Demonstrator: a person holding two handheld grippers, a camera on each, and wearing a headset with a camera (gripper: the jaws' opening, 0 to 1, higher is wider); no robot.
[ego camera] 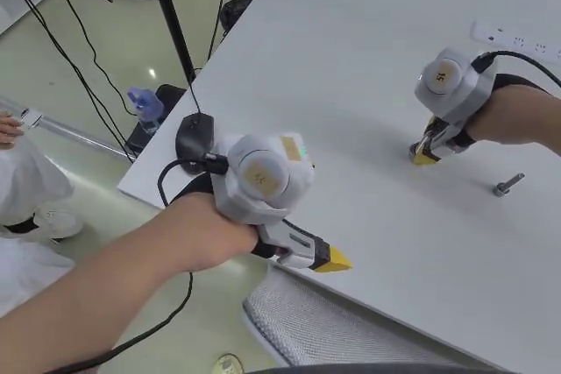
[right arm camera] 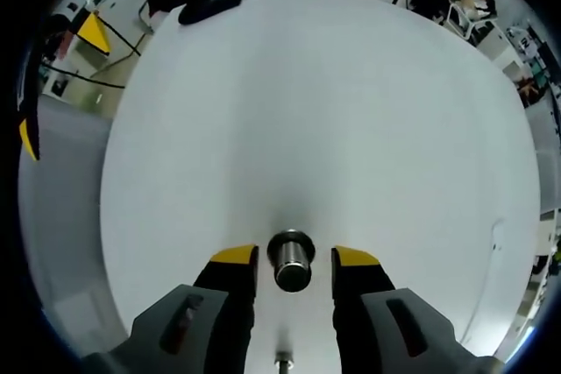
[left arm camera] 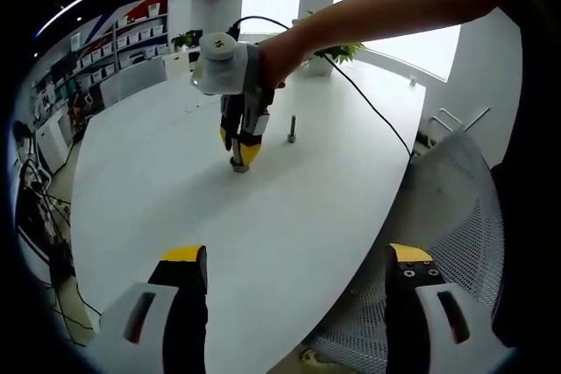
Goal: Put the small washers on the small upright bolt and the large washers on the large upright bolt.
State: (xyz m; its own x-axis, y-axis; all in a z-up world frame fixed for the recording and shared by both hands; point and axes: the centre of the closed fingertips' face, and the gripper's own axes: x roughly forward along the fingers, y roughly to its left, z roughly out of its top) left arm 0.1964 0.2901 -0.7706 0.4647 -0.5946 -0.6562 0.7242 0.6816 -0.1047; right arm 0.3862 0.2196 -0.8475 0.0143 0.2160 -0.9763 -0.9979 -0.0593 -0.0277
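Note:
A large upright bolt [right arm camera: 291, 260] stands on the white table [ego camera: 351, 85], seen from above between my right gripper's [right arm camera: 294, 262] yellow-tipped jaws. The jaws straddle it narrowly, with a thin white gap on each side. In the head view that right gripper [ego camera: 425, 156] points down at the table on the right. The left gripper view shows it over the large bolt [left arm camera: 238, 166]. A small upright bolt [ego camera: 507, 185] [left arm camera: 292, 129] stands just beyond it. My left gripper [ego camera: 336, 261] [left arm camera: 298, 264] hangs open with nothing in it over the table's near edge.
A black mouse [ego camera: 194, 135] lies at the table's left corner, and a white power strip [ego camera: 517, 41] at the far right. A grey mesh chair [ego camera: 342, 326] sits under the near edge. On the floor to the left are a spray bottle [ego camera: 146, 104] and cables.

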